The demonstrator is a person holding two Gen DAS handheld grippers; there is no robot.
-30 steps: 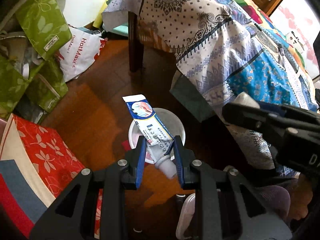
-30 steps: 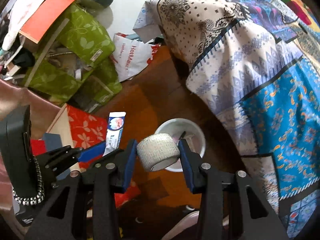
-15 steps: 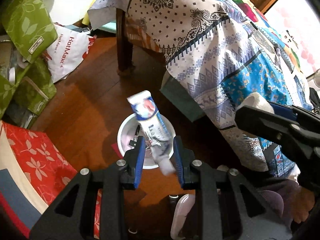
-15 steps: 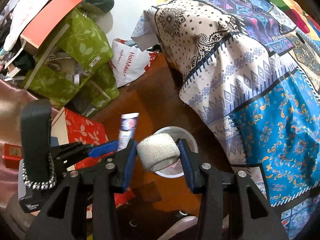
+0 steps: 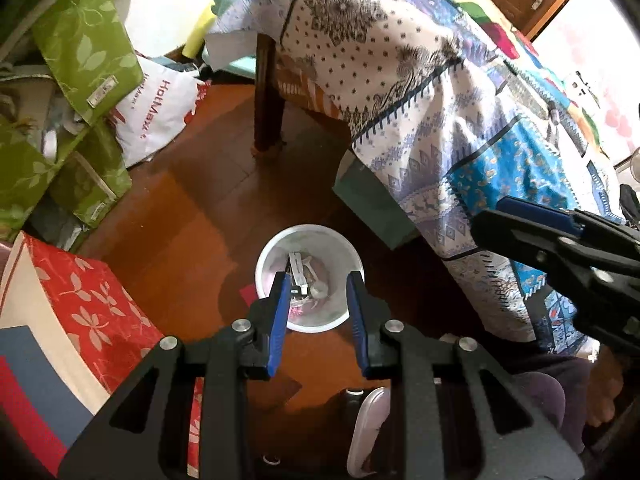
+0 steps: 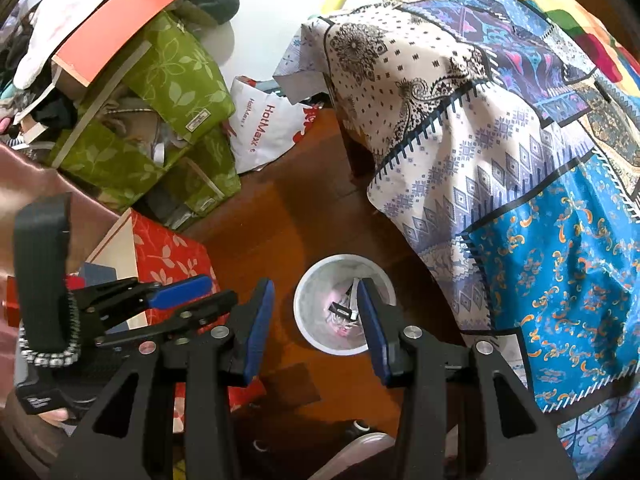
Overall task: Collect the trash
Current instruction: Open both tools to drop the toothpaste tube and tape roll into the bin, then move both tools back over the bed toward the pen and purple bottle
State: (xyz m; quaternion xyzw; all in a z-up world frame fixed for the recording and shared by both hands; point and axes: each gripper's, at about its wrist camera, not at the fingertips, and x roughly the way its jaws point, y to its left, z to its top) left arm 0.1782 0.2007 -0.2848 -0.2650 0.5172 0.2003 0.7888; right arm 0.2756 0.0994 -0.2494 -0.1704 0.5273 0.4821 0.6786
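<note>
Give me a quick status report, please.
Left gripper open, empty. Right gripper open, empty. Tube lies in white bin. Nothing blocking.

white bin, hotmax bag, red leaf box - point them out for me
white bin (image 5: 264, 254), left wrist view, on its upper left rim
HotMax bag (image 6: 262, 128), right wrist view, on its white printed face
red leaf box (image 5: 86, 304), left wrist view, on its red top

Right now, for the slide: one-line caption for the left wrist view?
Open left tongs hover empty above the round white waste bin holding discarded items on the wooden floor.
</note>
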